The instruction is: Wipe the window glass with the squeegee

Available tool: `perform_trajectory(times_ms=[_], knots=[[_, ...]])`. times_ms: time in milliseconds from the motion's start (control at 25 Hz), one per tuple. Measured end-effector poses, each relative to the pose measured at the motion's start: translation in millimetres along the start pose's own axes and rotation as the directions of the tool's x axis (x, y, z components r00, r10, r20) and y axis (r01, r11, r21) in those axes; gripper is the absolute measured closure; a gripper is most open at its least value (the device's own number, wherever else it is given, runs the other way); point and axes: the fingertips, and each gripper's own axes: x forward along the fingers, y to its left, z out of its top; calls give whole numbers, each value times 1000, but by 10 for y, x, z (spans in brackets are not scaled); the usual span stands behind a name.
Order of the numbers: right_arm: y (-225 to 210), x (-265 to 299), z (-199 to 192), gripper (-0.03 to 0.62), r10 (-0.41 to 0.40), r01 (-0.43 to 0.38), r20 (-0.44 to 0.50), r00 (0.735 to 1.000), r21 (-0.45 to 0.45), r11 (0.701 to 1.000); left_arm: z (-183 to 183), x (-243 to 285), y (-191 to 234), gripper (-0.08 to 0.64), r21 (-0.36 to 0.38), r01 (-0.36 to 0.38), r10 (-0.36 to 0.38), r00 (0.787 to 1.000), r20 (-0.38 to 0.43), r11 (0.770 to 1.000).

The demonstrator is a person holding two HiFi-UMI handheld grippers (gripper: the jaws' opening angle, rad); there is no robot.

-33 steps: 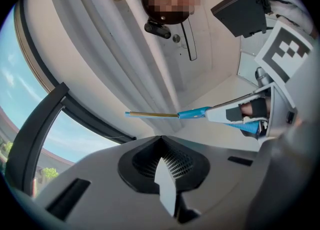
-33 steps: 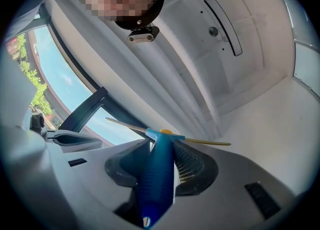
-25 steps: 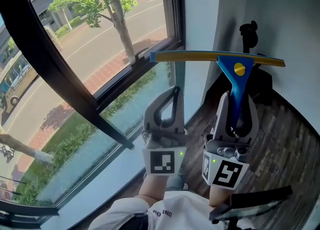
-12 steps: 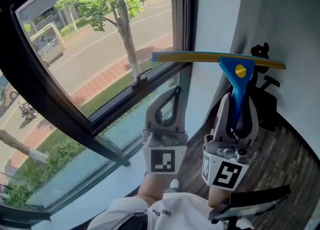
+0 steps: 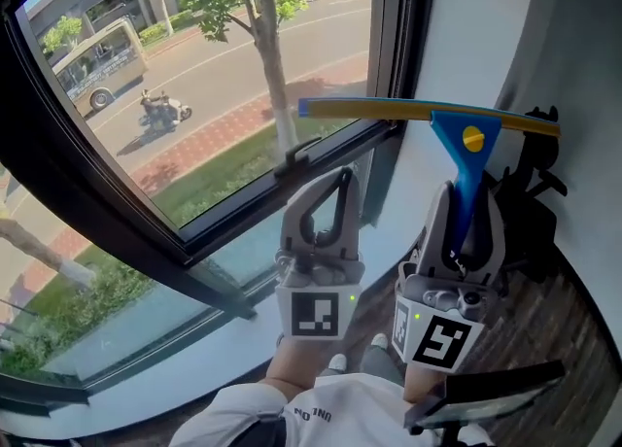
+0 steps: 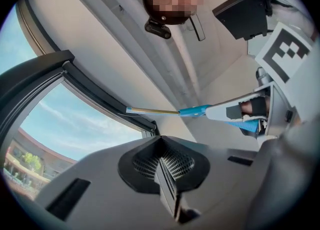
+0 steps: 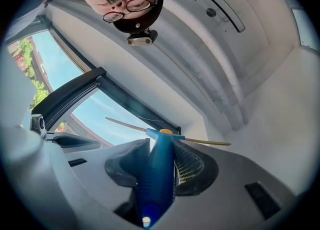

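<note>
Window glass (image 5: pixel 209 95) fills the left of the head view, with a street and a tree beyond it. A dark frame bar (image 5: pixel 92 178) slants across the pane.

Left gripper (image 5: pixel 340 183): jaws pressed together with nothing between them, held up near the pane and idle.

Right gripper (image 5: pixel 465 207): jaws clamped on the blue handle of the squeegee (image 5: pixel 465 149). The handle is upright and the blade lies level across the top. The blade's left end overlaps the window's right corner, and the rest lies in front of the white wall (image 5: pixel 457 17). Contact with the glass cannot be told; it looks apart.

Judgement: the step in hand is bringing the blade onto the pane. To do it well:
- Carry the blade left until its whole length is over glass.
- Seat the rubber edge flat.
- Keep it level, with even pressure.
- Make one steady pull, stopping short of the frame bar.
- Keep the left gripper out of the stroke path.
</note>
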Motion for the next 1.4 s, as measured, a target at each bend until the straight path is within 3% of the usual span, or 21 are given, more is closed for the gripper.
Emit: perform_trajectory(times_ms=[240,480,680,840,1120,1240,1400], knots=[[247,382,-324,448,104,-106,24,994,106,989,-239,47,383,558,77,-131,135,990,-45,988],[524,836,-580,448,233,-247,85,969,223,943,-412,123,727,558,181,-268,286,954,-84,946],[781,1185,-779,448,343,-371,142,929,315,873,-488,116,993,558,297,-383,429,897,-108,875],[993,1445,-830,448,431,-482,216,876,386,786,-429,95,1152,558,391,-482,555,827,-95,784],[1300,1589,-1045,448,495,-567,278,823,438,698,-647,-19,1258,558,500,-520,650,751,-120,693],[1398,1682,-993,448,512,-595,304,803,428,680,-611,21,1335,558,541,-513,666,736,-122,667],[1556,1865,-854,448,515,-626,361,777,359,692,-631,123,1478,558,560,-498,658,744,-116,662]])
